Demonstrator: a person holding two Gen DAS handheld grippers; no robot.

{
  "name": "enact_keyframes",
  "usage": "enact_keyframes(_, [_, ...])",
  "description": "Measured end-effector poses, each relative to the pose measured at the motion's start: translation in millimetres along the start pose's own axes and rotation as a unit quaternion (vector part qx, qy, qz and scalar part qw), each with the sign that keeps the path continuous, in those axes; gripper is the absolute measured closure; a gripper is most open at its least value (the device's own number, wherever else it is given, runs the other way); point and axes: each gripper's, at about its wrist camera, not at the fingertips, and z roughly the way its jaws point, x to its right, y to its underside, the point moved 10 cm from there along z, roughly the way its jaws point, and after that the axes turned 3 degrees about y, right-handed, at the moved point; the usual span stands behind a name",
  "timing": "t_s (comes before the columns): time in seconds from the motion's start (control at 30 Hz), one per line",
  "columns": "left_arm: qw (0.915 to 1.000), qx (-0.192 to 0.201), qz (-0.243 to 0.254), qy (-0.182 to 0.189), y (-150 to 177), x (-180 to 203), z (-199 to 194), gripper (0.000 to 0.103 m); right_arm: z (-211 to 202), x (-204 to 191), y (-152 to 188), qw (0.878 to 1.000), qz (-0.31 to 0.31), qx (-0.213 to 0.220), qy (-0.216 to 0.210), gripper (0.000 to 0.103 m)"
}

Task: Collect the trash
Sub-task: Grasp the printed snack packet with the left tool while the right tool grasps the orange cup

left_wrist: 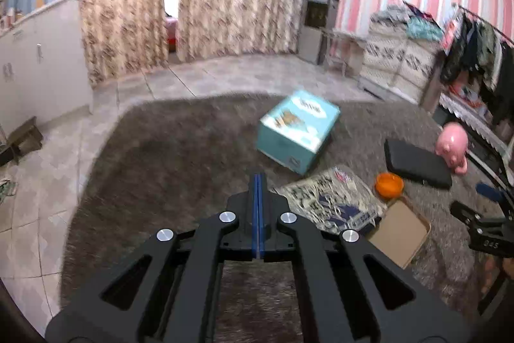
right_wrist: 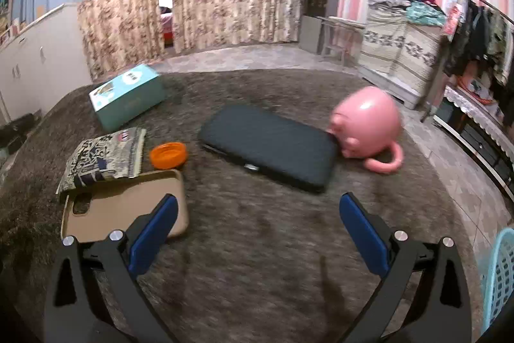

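On the dark shaggy rug [right_wrist: 257, 230] lie a crumpled printed snack wrapper [right_wrist: 106, 155], an orange lid [right_wrist: 168, 155], a tan phone case [right_wrist: 125, 204], a teal carton [right_wrist: 127, 97], a black case [right_wrist: 273, 145] and a pink pig mug [right_wrist: 367, 124]. My left gripper [left_wrist: 259, 182] is shut and empty, just left of the wrapper [left_wrist: 334, 201] and short of the teal carton [left_wrist: 298, 130]. My right gripper [right_wrist: 258, 214] is open and empty above the rug, its left finger over the phone case's edge, the black case ahead.
A light blue plastic basket [right_wrist: 498, 272] shows at the right edge of the right wrist view. Tiled floor [left_wrist: 38, 198] surrounds the rug. White cabinets [left_wrist: 38, 60] stand left, curtains behind, a clothes rack [left_wrist: 482, 53] and covered storage right. The right gripper shows in the left wrist view [left_wrist: 482, 227].
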Motion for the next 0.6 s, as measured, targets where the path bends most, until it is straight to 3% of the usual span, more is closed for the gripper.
enact_keyframes(0.13, [0.9995, -0.031, 0.011, 0.003, 16.4, 8.2, 25.0, 0.103, 18.7, -16.6, -6.9, 1.000, 0.002, -0.013, -0.013, 0.005])
enact_keyframes(0.2, [0.9993, -0.033, 0.015, -0.004, 19.5, 5.2, 26.9, 0.083, 27.5, -26.1, -13.0, 1.000, 0.002, -0.016, -0.023, 0.005])
enact_keyframes(0.23, [0.9994, -0.029, 0.013, -0.013, 19.8, 0.5, 25.7, 0.059, 33.3, -33.7, -16.8, 0.999, -0.001, -0.019, -0.028, 0.005])
enact_keyframes(0.27, [0.9994, -0.023, 0.011, -0.023, 19.1, -3.7, 23.7, 0.045, 37.1, -40.0, -19.2, 0.999, -0.004, -0.020, -0.033, 0.005])
enact_keyframes(0.43, [0.9988, -0.006, -0.031, -0.037, 16.7, -31.8, 16.8, 0.025, 57.7, -71.3, -26.2, 0.998, -0.034, -0.034, -0.050, 0.007])
enact_keyframes(0.6, [0.9974, -0.026, -0.065, -0.019, 26.2, -38.7, 28.1, 0.025, 72.8, -87.6, -18.3, 0.994, -0.049, -0.060, -0.080, 0.046])
